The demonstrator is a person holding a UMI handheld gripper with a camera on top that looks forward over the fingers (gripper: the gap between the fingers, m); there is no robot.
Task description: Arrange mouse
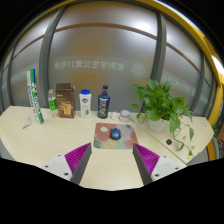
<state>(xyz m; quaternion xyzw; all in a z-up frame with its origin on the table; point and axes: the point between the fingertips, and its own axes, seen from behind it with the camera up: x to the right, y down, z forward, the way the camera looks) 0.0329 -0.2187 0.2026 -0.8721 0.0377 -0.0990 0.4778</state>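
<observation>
We have the tongs [110, 158] spread wide, holding nothing, hovering low over the desk [30, 135]. The mouse [115, 134], small and dark, sits on a colourful mouse pad [113, 140] just ahead of the fingertips, roughly centred between them but not yet inside the gap. Behind it: a dark bottle [103, 102], a white bottle [85, 101], a brown box [66, 103]; a potted plant [160, 103] off to the right. We judge the mouse light, rigid, with smooth curved plastic, so likely slippery. Best to pinch across its two long sides, low near the base, not on the domed top or buttons.
</observation>
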